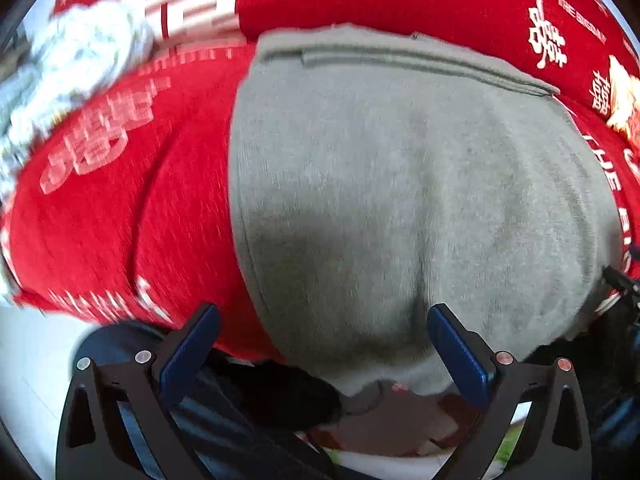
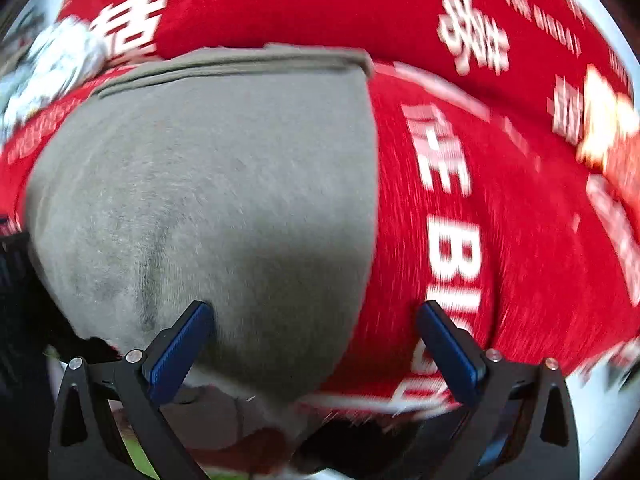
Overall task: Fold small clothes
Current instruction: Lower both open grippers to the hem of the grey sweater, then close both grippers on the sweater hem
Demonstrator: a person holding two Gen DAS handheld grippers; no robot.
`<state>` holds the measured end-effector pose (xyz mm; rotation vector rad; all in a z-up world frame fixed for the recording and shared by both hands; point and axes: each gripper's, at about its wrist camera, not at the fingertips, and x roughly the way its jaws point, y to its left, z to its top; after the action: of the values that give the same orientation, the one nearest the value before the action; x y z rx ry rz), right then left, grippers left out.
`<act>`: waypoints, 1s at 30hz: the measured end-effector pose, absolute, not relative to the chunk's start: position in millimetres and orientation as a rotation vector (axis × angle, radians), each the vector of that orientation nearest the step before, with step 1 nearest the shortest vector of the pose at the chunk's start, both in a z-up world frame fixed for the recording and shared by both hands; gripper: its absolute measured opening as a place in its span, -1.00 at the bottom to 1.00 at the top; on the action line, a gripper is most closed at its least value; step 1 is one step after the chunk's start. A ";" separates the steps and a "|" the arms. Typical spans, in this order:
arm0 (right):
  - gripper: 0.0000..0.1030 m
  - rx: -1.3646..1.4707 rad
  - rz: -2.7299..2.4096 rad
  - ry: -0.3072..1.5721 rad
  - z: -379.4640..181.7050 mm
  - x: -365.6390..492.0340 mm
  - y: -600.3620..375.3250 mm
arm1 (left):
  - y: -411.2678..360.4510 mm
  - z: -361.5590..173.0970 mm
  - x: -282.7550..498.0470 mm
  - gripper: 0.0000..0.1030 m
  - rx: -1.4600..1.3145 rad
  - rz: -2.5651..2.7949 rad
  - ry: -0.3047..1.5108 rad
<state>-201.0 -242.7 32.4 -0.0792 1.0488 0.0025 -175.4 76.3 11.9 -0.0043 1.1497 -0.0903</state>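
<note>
A grey garment [image 1: 400,184] lies flat on a red cloth with white lettering [image 1: 120,200]; its hemmed edge is at the far side. It also shows in the right wrist view [image 2: 208,184]. My left gripper [image 1: 324,320] is open, hovering over the garment's near left edge, blue fingers [image 1: 192,352] spread wide. My right gripper [image 2: 316,318] is open over the garment's near right edge, one finger over grey fabric, the other over the red cloth [image 2: 500,200]. Neither holds anything.
A crumpled white-and-pale-green cloth [image 1: 76,68] lies at the far left on the red cloth, also visible in the right wrist view [image 2: 52,68]. A yellow-white object [image 2: 604,120] sits at the far right. The table's near edge runs below the grippers.
</note>
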 end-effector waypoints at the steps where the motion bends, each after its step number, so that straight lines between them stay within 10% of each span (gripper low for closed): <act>1: 0.99 -0.005 0.018 1.090 27.4 -200.8 -247.6 | 80.3 2.2 -166.7 1.00 -0.034 -0.086 1.207; 11: 0.95 0.043 0.113 1.241 -4.6 -204.9 -212.5 | 80.6 -62.0 -141.4 1.00 -0.201 -0.192 1.519; 13: 0.62 0.027 0.064 1.236 -2.2 -206.0 -214.0 | 80.8 -57.1 -141.6 0.42 -0.235 -0.240 1.509; 14: 0.19 0.026 0.026 1.234 -0.5 -207.7 -217.2 | 80.6 -52.9 -143.0 0.22 -0.245 -0.265 1.501; 16: -0.74 0.089 0.081 1.241 3.9 -211.2 -227.1 | 72.7 -41.7 -162.5 -0.78 -0.201 -0.263 1.476; 30: -0.74 0.275 0.195 0.863 95.9 -169.9 -246.7 | 88.7 79.5 -138.4 -0.78 -0.303 -0.283 1.018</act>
<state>-169.9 -246.7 95.9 0.2747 0.8633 0.1953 -138.4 88.7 79.5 -0.3031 1.0180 -0.2829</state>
